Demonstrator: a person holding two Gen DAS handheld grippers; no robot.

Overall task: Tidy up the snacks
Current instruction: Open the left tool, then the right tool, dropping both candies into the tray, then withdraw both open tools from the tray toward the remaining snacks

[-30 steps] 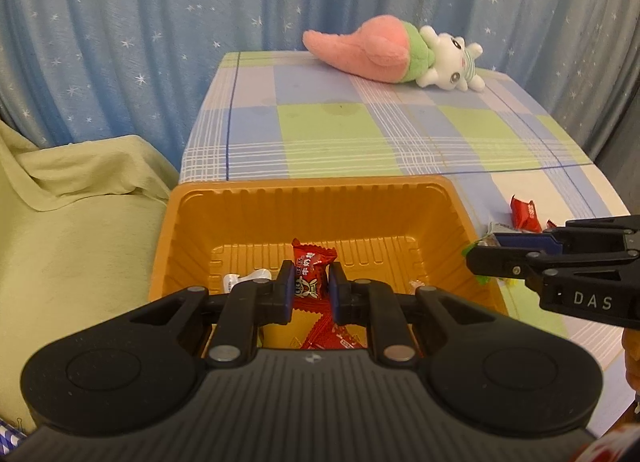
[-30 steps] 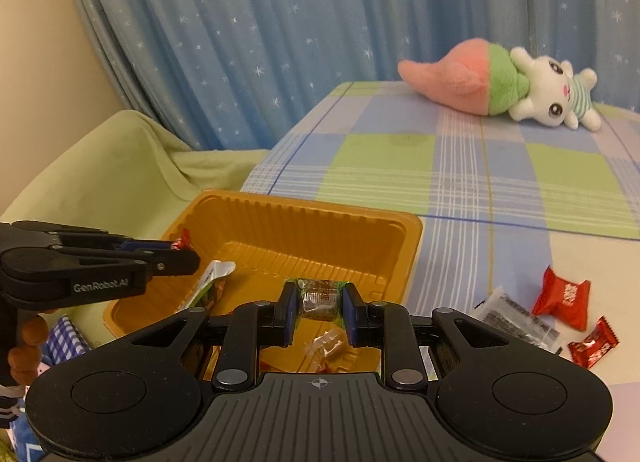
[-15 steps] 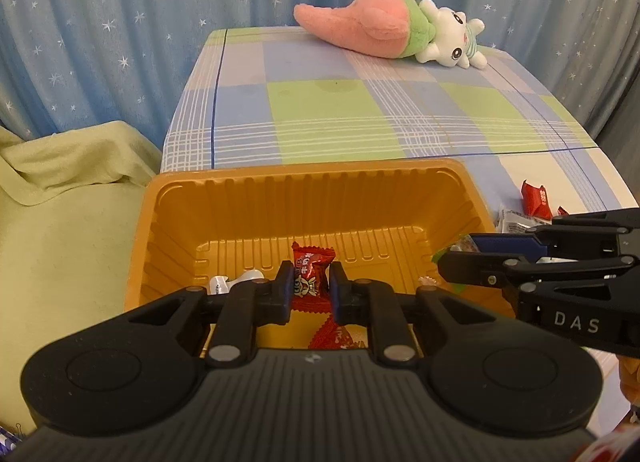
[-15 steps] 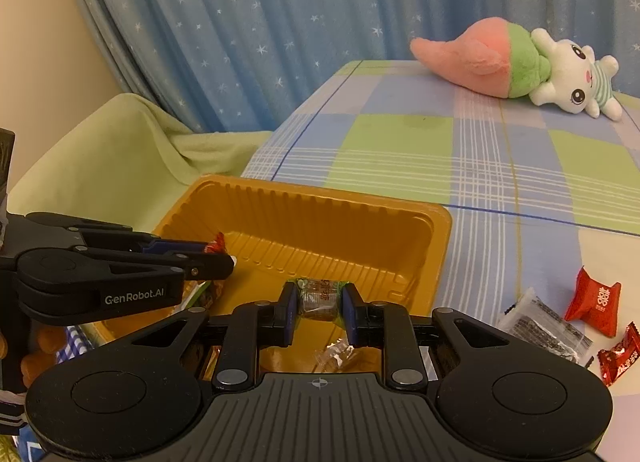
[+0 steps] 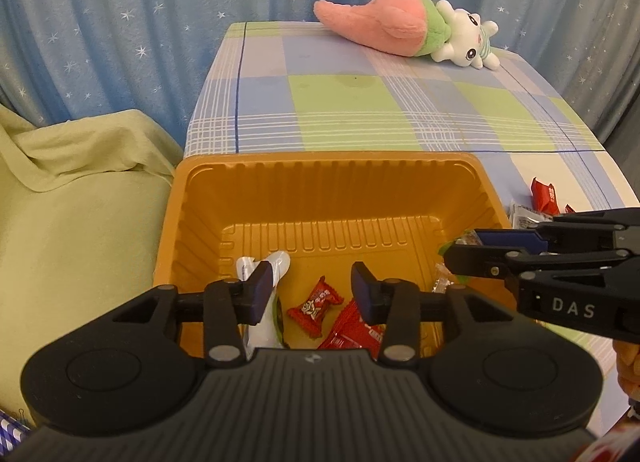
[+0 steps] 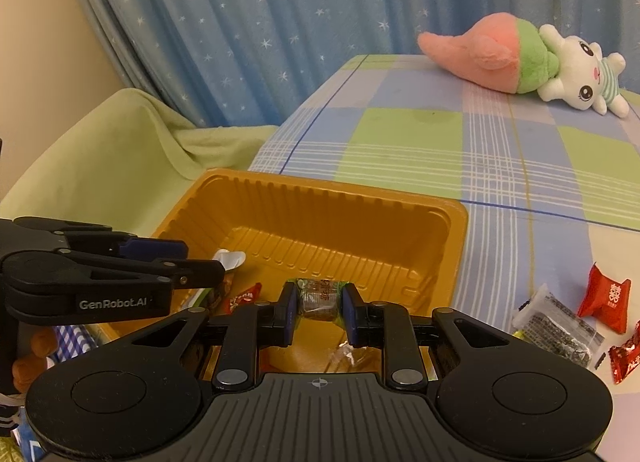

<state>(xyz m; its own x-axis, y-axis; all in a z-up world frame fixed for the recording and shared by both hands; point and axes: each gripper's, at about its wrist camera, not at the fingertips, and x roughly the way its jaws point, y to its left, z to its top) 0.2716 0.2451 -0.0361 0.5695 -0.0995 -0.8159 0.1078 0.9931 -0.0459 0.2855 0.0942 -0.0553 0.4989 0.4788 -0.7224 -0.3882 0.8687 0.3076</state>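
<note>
Candy poised over the tray

Right gripper (image 6: 319,313) fingers clamp the green candy (image 6: 318,297) above the orange tray (image 6: 456,246); left gripper (image 5: 308,296) fingers are opening, the red candy (image 5: 316,305) lying loose below them.

Warm dim light, fisheye-warped edges

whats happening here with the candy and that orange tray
A person with two handheld grippers is sorting snacks into the orange tray. The left gripper is opening above the tray, nothing between its pads, with a red candy lying below. The right gripper holds a green-wrapped candy over the tray. More snacks wait on the table.
</note>
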